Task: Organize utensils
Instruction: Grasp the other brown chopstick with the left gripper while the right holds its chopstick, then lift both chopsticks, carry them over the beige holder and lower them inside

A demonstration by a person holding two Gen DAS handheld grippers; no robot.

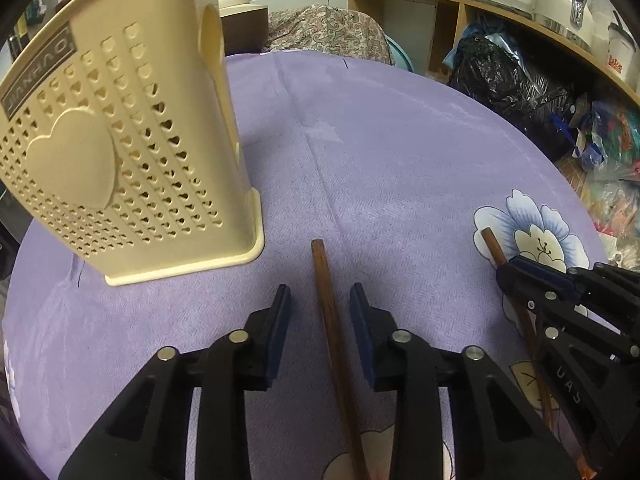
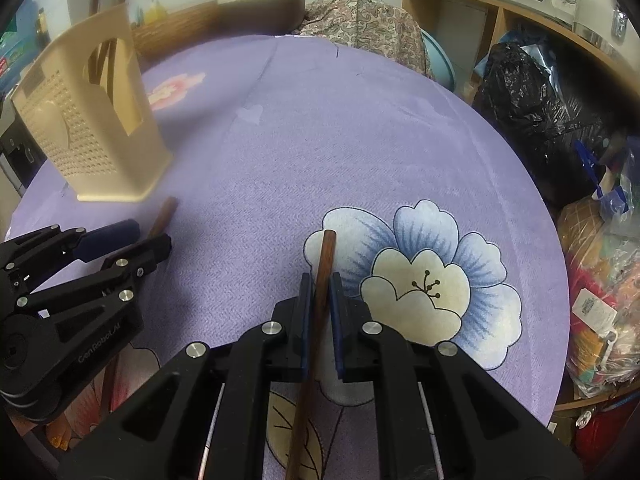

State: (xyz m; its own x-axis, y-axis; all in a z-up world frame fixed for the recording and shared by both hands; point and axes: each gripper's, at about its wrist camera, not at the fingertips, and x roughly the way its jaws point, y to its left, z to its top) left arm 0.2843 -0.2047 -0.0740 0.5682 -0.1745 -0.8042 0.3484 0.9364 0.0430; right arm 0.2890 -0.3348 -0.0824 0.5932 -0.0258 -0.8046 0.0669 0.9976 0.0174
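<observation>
Two sticks: we work one brown chopstick per gripper on the purple cloth (image 1: 400, 152).
Left gripper (image 1: 320, 300): our fingers stand apart around the left chopstick (image 1: 326, 300), pads not touching it.
Right gripper (image 2: 320, 292): our fingers are clamped on the right chopstick (image 2: 324, 256).
Holder (image 1: 132, 148): the cream perforated holder stands beyond our left gripper, other sticks already inside.
Risk, left: if we lift before the pads bite, the stick stays flat or rolls away.
Risk, right: gripped near one end, it may pivot and miss the holder's opening.
</observation>
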